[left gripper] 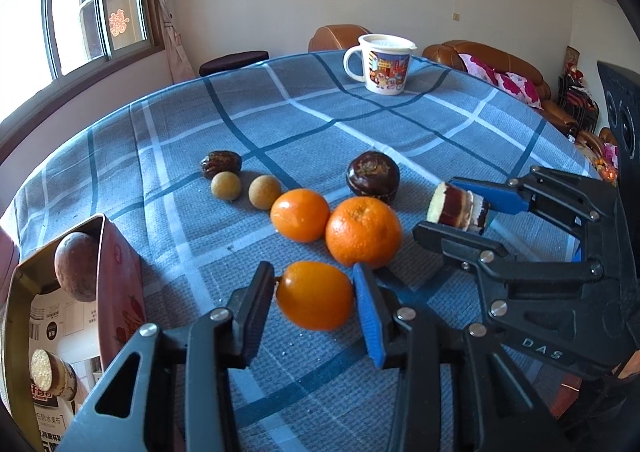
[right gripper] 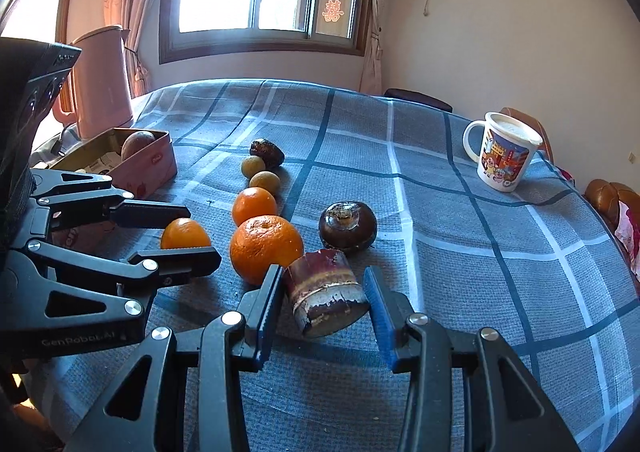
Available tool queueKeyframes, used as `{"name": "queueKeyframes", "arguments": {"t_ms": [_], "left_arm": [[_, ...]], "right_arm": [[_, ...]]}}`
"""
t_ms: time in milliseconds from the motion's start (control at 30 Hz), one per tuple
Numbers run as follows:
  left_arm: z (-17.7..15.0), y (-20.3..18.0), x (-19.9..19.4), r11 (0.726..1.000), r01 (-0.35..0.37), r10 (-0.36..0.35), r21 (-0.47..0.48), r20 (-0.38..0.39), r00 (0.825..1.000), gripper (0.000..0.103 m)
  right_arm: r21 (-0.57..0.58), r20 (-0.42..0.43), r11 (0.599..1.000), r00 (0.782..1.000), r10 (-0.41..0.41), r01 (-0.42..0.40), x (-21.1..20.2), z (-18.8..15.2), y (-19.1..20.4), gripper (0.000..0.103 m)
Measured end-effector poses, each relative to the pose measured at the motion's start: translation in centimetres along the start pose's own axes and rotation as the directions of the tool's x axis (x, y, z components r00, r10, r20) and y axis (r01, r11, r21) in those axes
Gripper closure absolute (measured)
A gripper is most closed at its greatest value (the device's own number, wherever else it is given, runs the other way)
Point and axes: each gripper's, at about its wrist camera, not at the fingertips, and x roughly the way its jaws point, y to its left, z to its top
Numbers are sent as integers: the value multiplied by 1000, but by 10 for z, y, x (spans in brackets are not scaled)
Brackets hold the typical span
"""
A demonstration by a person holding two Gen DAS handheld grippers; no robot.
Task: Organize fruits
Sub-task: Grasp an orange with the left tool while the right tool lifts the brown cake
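My left gripper (left gripper: 313, 279) is shut on a small orange (left gripper: 314, 296) low over the blue checked tablecloth (left gripper: 280, 112); the right wrist view shows the same grip (right gripper: 200, 233) from the side. My right gripper (right gripper: 323, 276) is shut on a short purple sugarcane piece (right gripper: 326, 292), whose pale cut end (left gripper: 438, 202) faces left in the left wrist view. Beyond lie two more oranges (left gripper: 300, 214) (left gripper: 363, 230), a dark water chestnut (left gripper: 372, 174), two tan longans (left gripper: 226, 185) (left gripper: 265, 191) and a dark wrinkled date (left gripper: 220, 163).
An open pink tin (left gripper: 118, 272) at the left holds a brown round fruit (left gripper: 76, 266) and another cane piece (left gripper: 50, 372). A lidded cartoon mug (left gripper: 380, 64) stands at the table's far side. A pink kettle (right gripper: 102, 84) stands behind the tin. Brown sofas lie beyond the table.
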Motion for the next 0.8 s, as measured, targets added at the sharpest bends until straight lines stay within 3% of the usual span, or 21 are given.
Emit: {"name": "queueKeyframes", "arguments": {"t_ms": [467, 800], "left_arm": [[0, -1, -18, 1000, -21, 21, 0, 99, 995, 63], [-3, 2, -36, 997, -75, 78, -23, 198, 977, 63]], "right_arm": [[23, 100, 1000, 995, -12, 10, -16, -3, -2, 60], [15, 144, 1000, 990, -16, 14, -23, 3, 1, 60]]}}
